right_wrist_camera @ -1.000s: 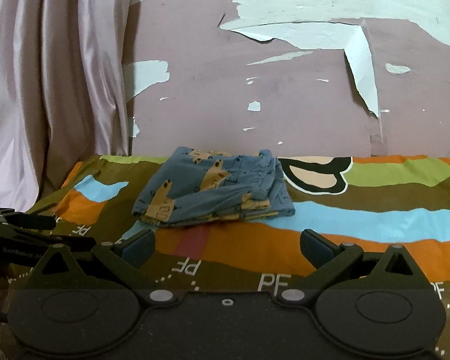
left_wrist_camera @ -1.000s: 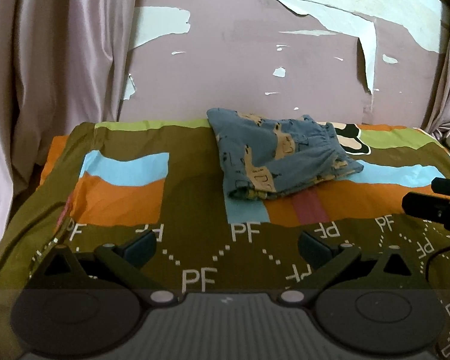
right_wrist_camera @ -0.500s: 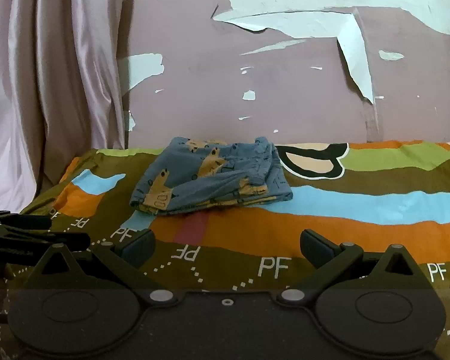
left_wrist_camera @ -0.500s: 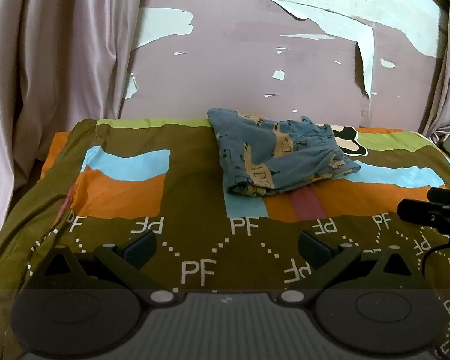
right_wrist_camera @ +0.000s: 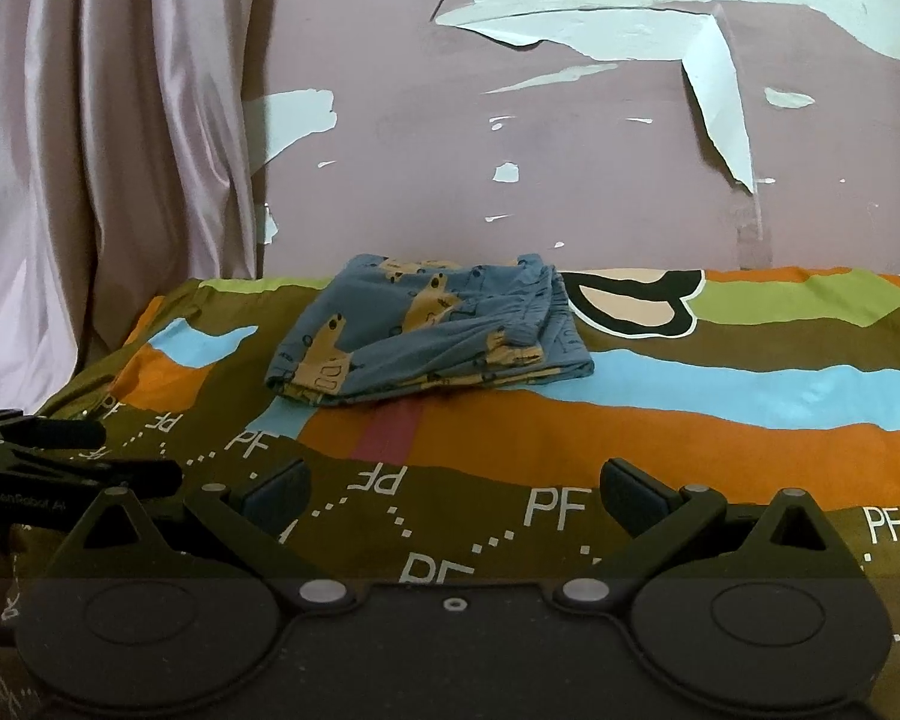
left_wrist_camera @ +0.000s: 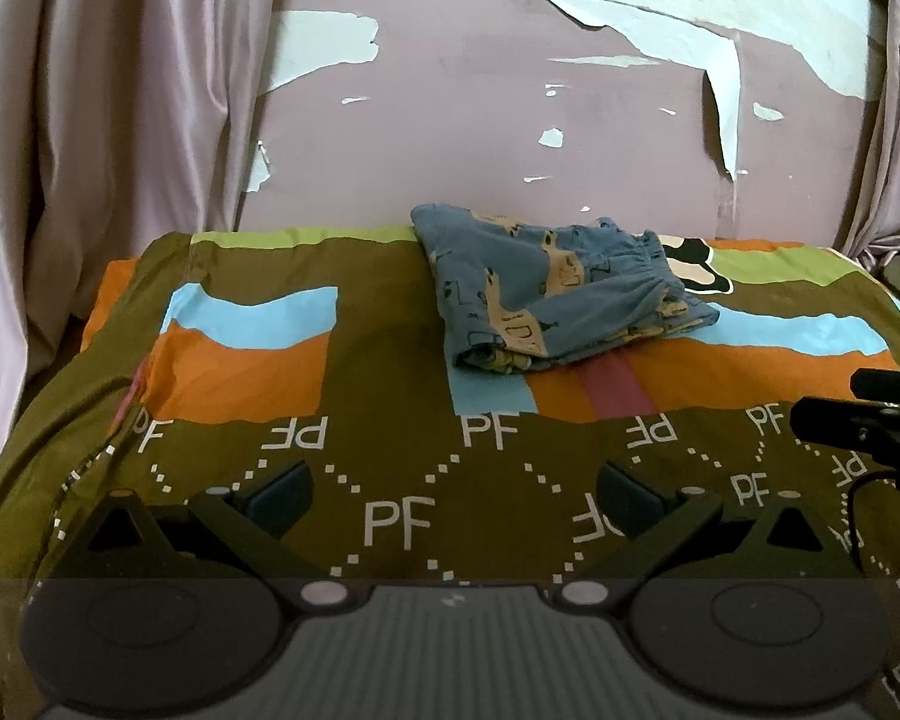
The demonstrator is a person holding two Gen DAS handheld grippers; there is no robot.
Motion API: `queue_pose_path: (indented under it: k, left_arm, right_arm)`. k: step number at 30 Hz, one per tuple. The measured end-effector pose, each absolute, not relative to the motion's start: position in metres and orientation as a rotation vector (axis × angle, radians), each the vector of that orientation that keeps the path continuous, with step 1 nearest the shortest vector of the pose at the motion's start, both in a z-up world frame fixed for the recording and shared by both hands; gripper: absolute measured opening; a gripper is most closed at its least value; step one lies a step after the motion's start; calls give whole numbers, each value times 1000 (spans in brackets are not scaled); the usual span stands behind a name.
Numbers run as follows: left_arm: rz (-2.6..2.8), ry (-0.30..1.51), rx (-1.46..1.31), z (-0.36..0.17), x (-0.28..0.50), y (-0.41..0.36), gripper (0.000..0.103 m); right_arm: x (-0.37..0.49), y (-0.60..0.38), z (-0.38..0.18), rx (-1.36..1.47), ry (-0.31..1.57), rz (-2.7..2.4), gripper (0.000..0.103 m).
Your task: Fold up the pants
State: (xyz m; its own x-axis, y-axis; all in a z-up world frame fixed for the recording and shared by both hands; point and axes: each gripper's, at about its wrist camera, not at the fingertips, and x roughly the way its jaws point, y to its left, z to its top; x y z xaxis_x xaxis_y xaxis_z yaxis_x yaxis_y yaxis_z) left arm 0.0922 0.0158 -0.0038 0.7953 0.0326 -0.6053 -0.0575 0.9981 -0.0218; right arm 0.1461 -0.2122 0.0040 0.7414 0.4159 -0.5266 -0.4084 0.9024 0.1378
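Note:
Blue pants (left_wrist_camera: 555, 288) with a tan animal print lie folded into a compact bundle near the far edge of the bed, close to the wall; the right wrist view shows the pants (right_wrist_camera: 426, 330) from the other side. My left gripper (left_wrist_camera: 453, 495) is open and empty, well short of the bundle above the bedsheet. My right gripper (right_wrist_camera: 453, 492) is open too, nothing between its fingers, also well back from the pants. Each gripper shows at the edge of the other's view: the right one (left_wrist_camera: 864, 420), the left one (right_wrist_camera: 60, 456).
A patterned bedsheet (left_wrist_camera: 240, 360) in olive, orange, blue and green with white "PF" letters covers the bed. A pink wall (left_wrist_camera: 480, 150) with peeling paint stands just behind it. Pale curtains (left_wrist_camera: 90, 150) hang at the left, and more at the right (left_wrist_camera: 888, 150).
Both grippers have drawn back a little from the folded pants and stay open. The pants have not moved.

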Motion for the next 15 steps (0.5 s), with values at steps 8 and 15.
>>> queue_pose_path:
  k: [8, 15]
  left_arm:
    - [38, 644, -32, -3, 92, 13, 103]
    - [35, 643, -32, -2, 92, 13, 103]
  right_arm:
    - [147, -213, 4, 18, 582, 443, 102]
    - [148, -213, 4, 21, 585, 442, 102]
